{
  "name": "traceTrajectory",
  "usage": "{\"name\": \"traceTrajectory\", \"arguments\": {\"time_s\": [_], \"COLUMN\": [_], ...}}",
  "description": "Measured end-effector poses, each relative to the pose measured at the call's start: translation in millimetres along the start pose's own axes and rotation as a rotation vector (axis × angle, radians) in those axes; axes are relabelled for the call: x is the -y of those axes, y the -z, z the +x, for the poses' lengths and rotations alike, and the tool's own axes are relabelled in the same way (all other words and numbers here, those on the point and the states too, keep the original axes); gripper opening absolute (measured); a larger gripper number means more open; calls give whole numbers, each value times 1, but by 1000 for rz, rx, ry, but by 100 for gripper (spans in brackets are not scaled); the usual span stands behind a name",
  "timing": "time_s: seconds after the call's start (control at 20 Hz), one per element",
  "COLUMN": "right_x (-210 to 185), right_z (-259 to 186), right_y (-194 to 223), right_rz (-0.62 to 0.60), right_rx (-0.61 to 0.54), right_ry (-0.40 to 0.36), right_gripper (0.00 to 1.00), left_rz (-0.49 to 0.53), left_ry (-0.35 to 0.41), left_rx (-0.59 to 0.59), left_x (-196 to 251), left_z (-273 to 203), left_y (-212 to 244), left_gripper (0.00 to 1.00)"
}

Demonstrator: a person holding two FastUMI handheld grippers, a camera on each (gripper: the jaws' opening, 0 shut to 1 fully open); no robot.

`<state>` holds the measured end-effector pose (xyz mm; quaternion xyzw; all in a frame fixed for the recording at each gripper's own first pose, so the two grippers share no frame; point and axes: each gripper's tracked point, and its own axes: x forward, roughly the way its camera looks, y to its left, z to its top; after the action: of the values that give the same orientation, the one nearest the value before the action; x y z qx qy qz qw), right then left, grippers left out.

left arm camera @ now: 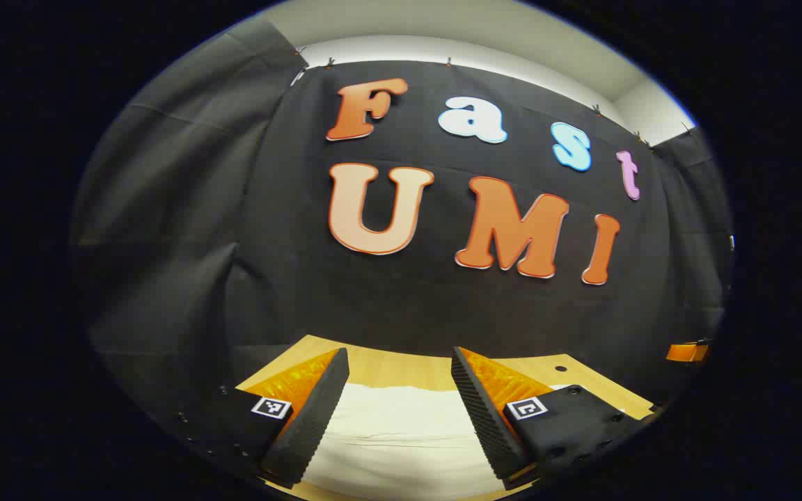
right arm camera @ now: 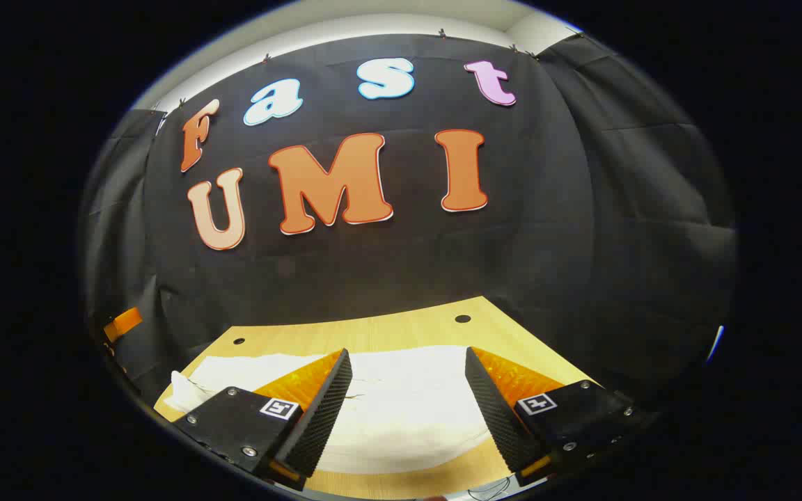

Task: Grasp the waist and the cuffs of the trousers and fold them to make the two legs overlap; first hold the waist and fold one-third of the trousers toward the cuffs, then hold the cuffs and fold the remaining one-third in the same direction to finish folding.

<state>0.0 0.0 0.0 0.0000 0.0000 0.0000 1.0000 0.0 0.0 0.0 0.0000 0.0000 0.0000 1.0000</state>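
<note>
Down on the wooden table [right arm camera: 373, 330], pale trousers [right arm camera: 408, 403] spread flat, just short of the black cloth wall [right arm camera: 387, 271]. Above them, left gripper [left arm camera: 397, 410] with fingers spread apart, nothing between, cloth visible through the gap. Same for right gripper [right arm camera: 408, 407]: wide apart, hovering over the fabric, gripping nothing. Both pointed forward and level, likely lined up to come down on waist and cuffs. Which end lies under which, impossible to tell.

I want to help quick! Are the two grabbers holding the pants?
Left gripper: open, holding nothing, above the trousers.
Right gripper: open, holding nothing.
</note>
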Motion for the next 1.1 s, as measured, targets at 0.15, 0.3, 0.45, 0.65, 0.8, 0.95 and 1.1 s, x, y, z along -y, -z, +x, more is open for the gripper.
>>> {"name": "traceTrajectory", "arguments": {"time_s": [0.15, 0.3, 0.45, 0.65, 0.8, 0.95, 1.1], "right_x": [3, 13, 24, 35, 39, 42, 47], "right_z": [8, 22, 42, 70, 82, 85, 84], "right_y": [7, 14, 10, 9, 16, 17, 19], "right_rz": [7, -9, -11, -4, -1, -1, 12], "right_rx": [-35, -73, -93, -108, -135, -146, -153], "right_ry": [-2, -3, -25, -63, -94, -100, -82], "right_gripper": [98, 98, 98, 98, 98, 98, 98], "left_rz": [-23, -39, -22, -5, 8, 23, 57], "left_ry": [-33, -24, -26, -69, -86, -76, -63], "left_rx": [-11, 0, 12, 22, 13, -3, -9], "left_x": [-25, -25, -24, -12, 1, 17, 21], "left_z": [-1, 4, 18, 25, 30, 37, 51], "left_y": [-1, -9, -21, -30, -21, -14, -15], "left_gripper": [98, 98, 98, 100, 98, 98, 98]}}
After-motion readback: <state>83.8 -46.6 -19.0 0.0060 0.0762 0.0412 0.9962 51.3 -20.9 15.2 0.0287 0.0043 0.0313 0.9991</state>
